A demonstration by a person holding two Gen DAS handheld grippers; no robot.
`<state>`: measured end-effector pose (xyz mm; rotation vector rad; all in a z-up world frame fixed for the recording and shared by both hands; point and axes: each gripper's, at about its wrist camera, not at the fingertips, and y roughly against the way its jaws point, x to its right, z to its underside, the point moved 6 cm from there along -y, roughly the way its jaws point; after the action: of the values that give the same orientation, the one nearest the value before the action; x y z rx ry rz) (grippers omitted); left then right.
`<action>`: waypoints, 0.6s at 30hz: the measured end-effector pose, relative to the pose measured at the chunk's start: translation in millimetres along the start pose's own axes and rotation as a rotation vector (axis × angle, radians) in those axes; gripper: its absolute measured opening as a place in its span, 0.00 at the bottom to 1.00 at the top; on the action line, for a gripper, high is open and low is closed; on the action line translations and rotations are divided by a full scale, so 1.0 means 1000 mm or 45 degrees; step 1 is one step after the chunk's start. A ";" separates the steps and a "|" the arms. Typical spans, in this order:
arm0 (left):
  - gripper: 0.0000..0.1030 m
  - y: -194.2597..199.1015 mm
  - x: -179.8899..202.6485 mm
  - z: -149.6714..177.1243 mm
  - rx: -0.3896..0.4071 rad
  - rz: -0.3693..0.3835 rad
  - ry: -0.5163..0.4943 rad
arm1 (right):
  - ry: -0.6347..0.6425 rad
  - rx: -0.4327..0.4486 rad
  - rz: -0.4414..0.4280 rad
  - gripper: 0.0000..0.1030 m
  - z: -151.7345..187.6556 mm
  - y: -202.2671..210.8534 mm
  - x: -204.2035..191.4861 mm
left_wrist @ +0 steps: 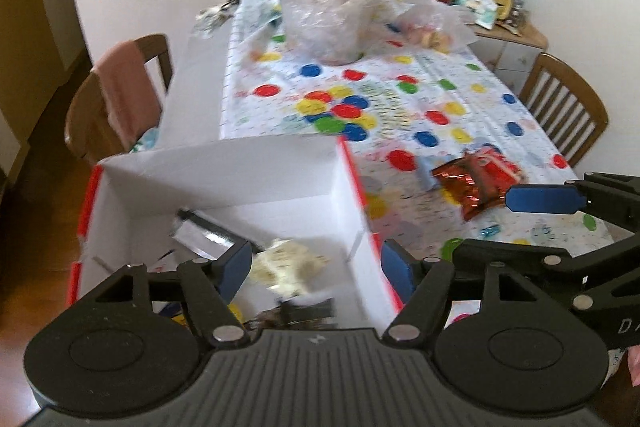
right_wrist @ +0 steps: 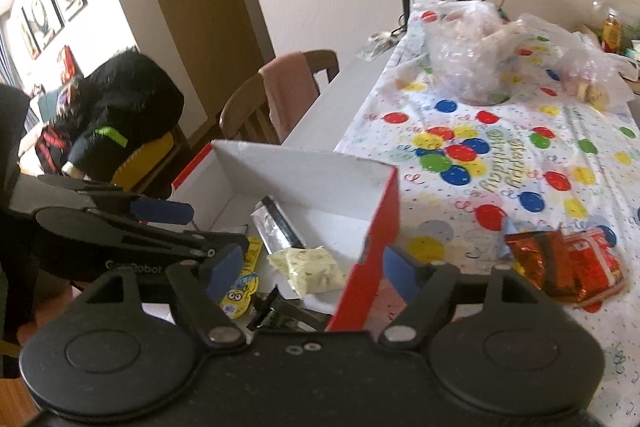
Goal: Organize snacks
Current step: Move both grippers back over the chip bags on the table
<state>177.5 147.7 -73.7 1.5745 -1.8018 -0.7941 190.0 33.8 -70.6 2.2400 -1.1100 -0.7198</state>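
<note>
Red foil: a crinkled red snack bag [right_wrist: 568,263] was seen lying on the balloon-print tablecloth [right_wrist: 520,155], outside the box and just beside its right wall.
Box: a white-lined, red-sided cardboard box [right_wrist: 376,223] was set at the table's near left corner; a pale cheese-like packet [right_wrist: 308,269], a silver wrapped bar [right_wrist: 276,227] and a yellow cartoon packet [right_wrist: 240,291] were already held in it.
Left gripper [left_wrist: 316,267]: it was held above the box interior with its blue pads spread wide and nothing between them.
Right gripper [right_wrist: 312,267]: its jaws were likewise spread apart and empty, straddling the box's right wall.
Stage: the red bag was judged the next item to be collected, with a small blue-wrapped sweet [left_wrist: 490,230] also left loose on the cloth.
Risk, wall: with one finger inside and one outside the wall, the light box could be shoved or tipped by any sideways move.
Risk, foil: the slick bag could be pinched at one corner only and slipped from the pads.
Risk, cloth: the thin cloth could be snagged and dragged if the fingers were lowered too far.
Risk, collision: the two tools were close together, and contact over the box was possible.
</note>
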 end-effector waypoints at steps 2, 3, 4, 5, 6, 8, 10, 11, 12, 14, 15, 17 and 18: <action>0.69 -0.002 0.015 -0.003 0.015 0.016 -0.008 | -0.015 0.018 0.001 0.78 0.002 0.011 0.010; 0.69 -0.003 0.022 -0.003 0.019 0.025 -0.010 | -0.021 0.026 0.000 0.78 0.003 0.017 0.015; 0.70 -0.005 0.031 -0.005 0.023 0.037 -0.012 | -0.029 0.033 0.002 0.78 0.004 0.022 0.022; 0.70 -0.007 0.038 -0.006 0.025 0.045 -0.014 | -0.033 0.037 0.004 0.79 0.005 0.026 0.027; 0.72 -0.009 0.047 -0.007 0.027 0.052 -0.021 | -0.037 0.042 0.006 0.84 0.007 0.030 0.034; 0.73 -0.014 0.062 -0.009 0.032 0.066 -0.031 | -0.046 0.054 0.014 0.86 0.010 0.039 0.048; 0.74 -0.019 0.078 -0.012 0.036 0.080 -0.033 | -0.061 0.059 0.015 0.87 0.013 0.047 0.063; 0.75 -0.022 0.084 -0.013 0.037 0.084 -0.030 | -0.071 0.059 0.017 0.88 0.015 0.051 0.070; 0.76 -0.026 0.090 -0.013 0.035 0.089 -0.026 | -0.079 0.061 0.019 0.88 0.016 0.054 0.078; 0.76 -0.036 0.102 -0.015 0.017 0.099 -0.015 | -0.087 0.064 0.026 0.90 0.019 0.060 0.094; 0.76 -0.041 0.108 -0.016 0.006 0.103 -0.009 | -0.088 0.065 0.032 0.95 0.021 0.063 0.101; 0.76 -0.050 0.117 -0.016 -0.015 0.108 0.008 | -0.088 0.070 0.059 1.00 0.024 0.069 0.115; 0.76 -0.055 0.123 -0.017 -0.025 0.109 0.017 | -0.084 0.075 0.067 1.00 0.025 0.072 0.123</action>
<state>212.5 19.0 -98.0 1.4761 -1.8336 -0.7574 198.5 -110.7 -68.9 2.2414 -1.2323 -0.7534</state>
